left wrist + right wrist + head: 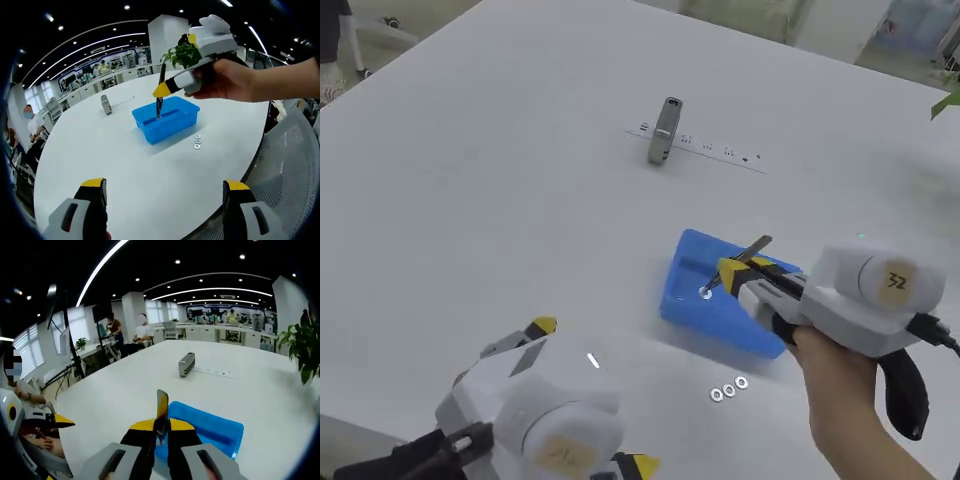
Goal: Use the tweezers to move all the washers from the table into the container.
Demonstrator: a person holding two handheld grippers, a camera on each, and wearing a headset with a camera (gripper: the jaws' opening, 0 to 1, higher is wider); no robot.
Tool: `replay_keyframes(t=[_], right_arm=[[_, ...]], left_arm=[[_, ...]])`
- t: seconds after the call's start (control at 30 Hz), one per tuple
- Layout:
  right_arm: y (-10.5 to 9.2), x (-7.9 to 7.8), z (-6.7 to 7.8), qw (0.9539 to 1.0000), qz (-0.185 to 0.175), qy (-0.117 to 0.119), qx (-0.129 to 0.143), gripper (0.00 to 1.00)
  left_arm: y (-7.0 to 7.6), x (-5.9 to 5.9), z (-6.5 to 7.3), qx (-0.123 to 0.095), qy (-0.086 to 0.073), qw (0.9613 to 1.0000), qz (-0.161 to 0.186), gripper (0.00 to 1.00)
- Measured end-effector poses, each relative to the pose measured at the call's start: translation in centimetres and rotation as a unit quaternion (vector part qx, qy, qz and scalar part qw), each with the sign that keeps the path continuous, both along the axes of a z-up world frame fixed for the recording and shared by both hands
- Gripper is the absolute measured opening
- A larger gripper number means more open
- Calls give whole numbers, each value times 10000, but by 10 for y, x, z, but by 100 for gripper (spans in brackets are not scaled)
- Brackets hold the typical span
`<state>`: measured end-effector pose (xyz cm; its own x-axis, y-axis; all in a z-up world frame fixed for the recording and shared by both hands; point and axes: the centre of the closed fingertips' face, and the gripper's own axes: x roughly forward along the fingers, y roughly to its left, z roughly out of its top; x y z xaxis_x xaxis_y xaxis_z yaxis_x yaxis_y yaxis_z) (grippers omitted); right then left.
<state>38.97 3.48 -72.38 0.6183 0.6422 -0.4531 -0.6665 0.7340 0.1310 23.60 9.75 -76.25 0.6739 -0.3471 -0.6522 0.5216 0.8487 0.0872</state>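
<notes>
A blue container (720,315) sits on the white table (500,200). My right gripper (732,273) is shut on grey tweezers (748,249), which point down into the container. At their tip a small washer (706,292) shows, low inside the container. Three washers (729,389) lie in a row on the table just in front of the container. My left gripper (162,202) stands open with nothing between its fingers, near the table's front edge. In the right gripper view the tweezers (161,407) rise between the shut jaws above the container (212,430).
A grey metal block (664,130) stands at the back of the table on a thin strip with small marks (720,150). A potted plant (300,350) is at the far right. People sit beyond the table's left side.
</notes>
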Motion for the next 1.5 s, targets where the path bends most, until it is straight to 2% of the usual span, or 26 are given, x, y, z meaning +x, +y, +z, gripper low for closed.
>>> replay_keyframes(t=[0.03, 0.2, 0.43, 0.63, 0.97, 1.1, 1.23, 1.33, 1.5], right_arm=[[0, 1, -6, 10000, 15, -2, -96, 4], [1, 5, -26, 9996, 7, 138, -232, 4], [1, 11, -45, 9989, -4, 275, -385, 4], [1, 13, -50, 9987, -33, 338, -384, 4], [-1, 11, -48, 9989, -83, 322, -328, 5], [-4, 10, -39, 9992, -143, 312, -216, 5], [-9, 7, -21, 9997, -154, 173, -103, 5], [-16, 0, -5, 9998, -177, 104, 71, 5], [-26, -15, 15, 9997, -188, -50, 168, 5]], left_arm=[[0, 0, 0, 2, 9, 10000, -5, 99], [-1, -1, -2, 37, 39, 10000, -32, 99], [-1, -1, -4, 57, 85, 9999, -47, 99], [-1, -2, -5, 105, 113, 9999, -71, 99], [-1, -2, -5, 124, 101, 9998, -91, 99], [-1, -2, -5, 141, 99, 9998, -107, 99], [-1, -2, -5, 148, 85, 9998, -102, 99], [-1, -1, -4, 134, 60, 9999, -92, 99], [-2, -1, -3, 108, 39, 9999, -112, 99]])
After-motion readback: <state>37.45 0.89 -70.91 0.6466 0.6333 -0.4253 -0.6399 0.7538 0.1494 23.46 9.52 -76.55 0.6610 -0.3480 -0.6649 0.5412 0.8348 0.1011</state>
